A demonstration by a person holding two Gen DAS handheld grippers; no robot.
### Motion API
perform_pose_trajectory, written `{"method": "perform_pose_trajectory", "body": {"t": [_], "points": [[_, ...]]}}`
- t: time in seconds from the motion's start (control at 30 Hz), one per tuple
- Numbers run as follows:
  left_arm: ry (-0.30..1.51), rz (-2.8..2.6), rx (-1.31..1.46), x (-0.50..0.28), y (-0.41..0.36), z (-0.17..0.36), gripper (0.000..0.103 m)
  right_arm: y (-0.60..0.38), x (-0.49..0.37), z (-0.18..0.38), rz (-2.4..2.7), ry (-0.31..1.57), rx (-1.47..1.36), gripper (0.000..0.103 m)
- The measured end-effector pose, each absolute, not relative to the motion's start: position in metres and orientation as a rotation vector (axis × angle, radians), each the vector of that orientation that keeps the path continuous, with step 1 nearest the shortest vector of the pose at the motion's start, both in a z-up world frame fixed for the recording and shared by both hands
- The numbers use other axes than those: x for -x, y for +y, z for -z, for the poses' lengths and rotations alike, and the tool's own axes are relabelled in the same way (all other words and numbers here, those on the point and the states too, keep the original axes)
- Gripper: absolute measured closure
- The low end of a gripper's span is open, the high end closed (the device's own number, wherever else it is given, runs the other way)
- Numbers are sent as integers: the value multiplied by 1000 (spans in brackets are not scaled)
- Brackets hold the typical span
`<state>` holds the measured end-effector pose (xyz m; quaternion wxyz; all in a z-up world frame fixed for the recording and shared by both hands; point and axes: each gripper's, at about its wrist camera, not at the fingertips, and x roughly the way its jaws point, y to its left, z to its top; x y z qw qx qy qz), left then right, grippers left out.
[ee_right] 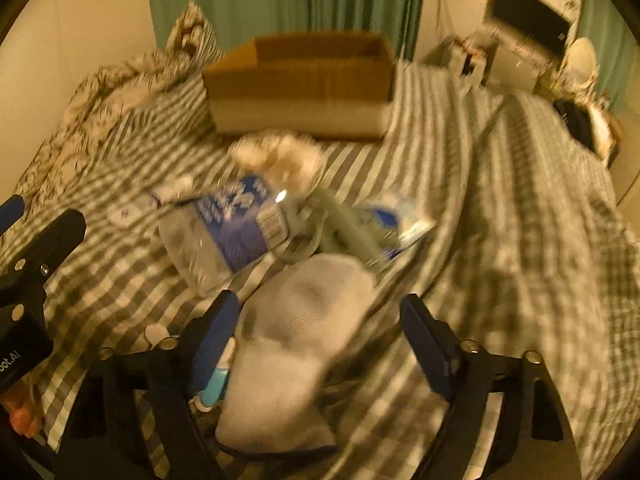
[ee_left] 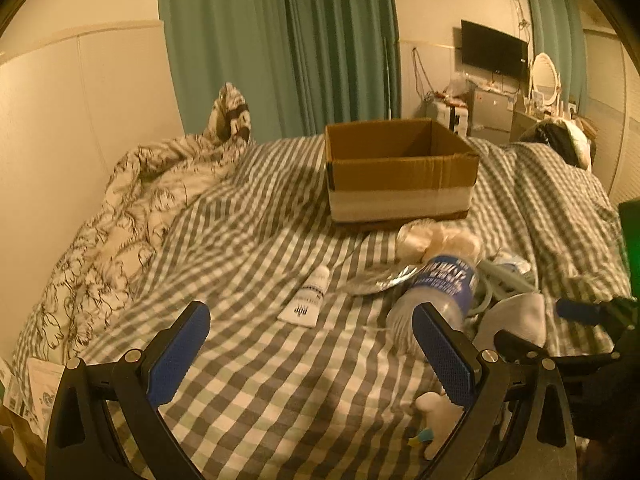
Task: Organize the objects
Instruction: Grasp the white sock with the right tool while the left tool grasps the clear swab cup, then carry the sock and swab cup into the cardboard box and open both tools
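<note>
- Cardboard box (ee_left: 400, 168), open-topped and rigid, with a pale band across its front wall, stood near the far side of the bed (ee_left: 240, 240); what it contained could not be seen.
- Loose objects lay in a heap just in front of the box: a crumpled clear water bottle (ee_left: 436, 292) with a blue label, a white tube (ee_left: 310, 296), a silvery foil wrapper (ee_left: 380, 282), a pale bag of soft lumps (ee_left: 438, 240), and a white sock (ee_right: 304, 320), limp and ribbed.
- Right claw (ee_right: 320, 344) stood partly open, its pads either side of the sock; the frame was blurred, and no firm pinch showed.
- Left claw (ee_left: 312, 360) hung wide open and empty above the gingham sheet, its right pad in front of the bottle's base.
- Risk, judged: the sock, being slack cloth, could bunch or slip out of a shallow grip, or the sheet beneath could be pinched along with it.
- Risk, judged: the smooth, rounded bottle could roll on the soft bedding if nudged by either claw.
- Risk, judged: the two claws worked close together beside the heap and could collide.
- Small white toy (ee_left: 436, 412) lay near the left claw.
</note>
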<state>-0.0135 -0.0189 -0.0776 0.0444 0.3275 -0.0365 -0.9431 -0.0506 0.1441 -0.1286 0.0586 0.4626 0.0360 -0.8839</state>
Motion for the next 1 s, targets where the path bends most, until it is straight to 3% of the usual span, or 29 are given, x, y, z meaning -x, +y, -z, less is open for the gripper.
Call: {"method": "perform_pose_trajectory", "body": {"t": [0.17,0.27,0.53,0.77,0.87,0.93,1.0], "points": [[-110,2879,-1041,18,-18,86,0,142,57,135,2612,70,-1430,53],[-116,2891,-1058,25,-16,89,0,147,50,119,2621,37,-1381,58],[-145,2975,-1138,44,12,100,0,167,40,68,2769,97,-1221,59],[-165,3013,-1285,75,38,126,0,184,48,77,2766,60,-1261,59],[-205,3040,-1354,78,48,136,10,184,52,84,2752,52,-1282,59],[-234,3049,-1401,77,54,142,27,185,54,87,2746,50,-1291,59],[-291,3049,-1396,73,60,144,27,185,54,88,2745,48,-1295,59]]}}
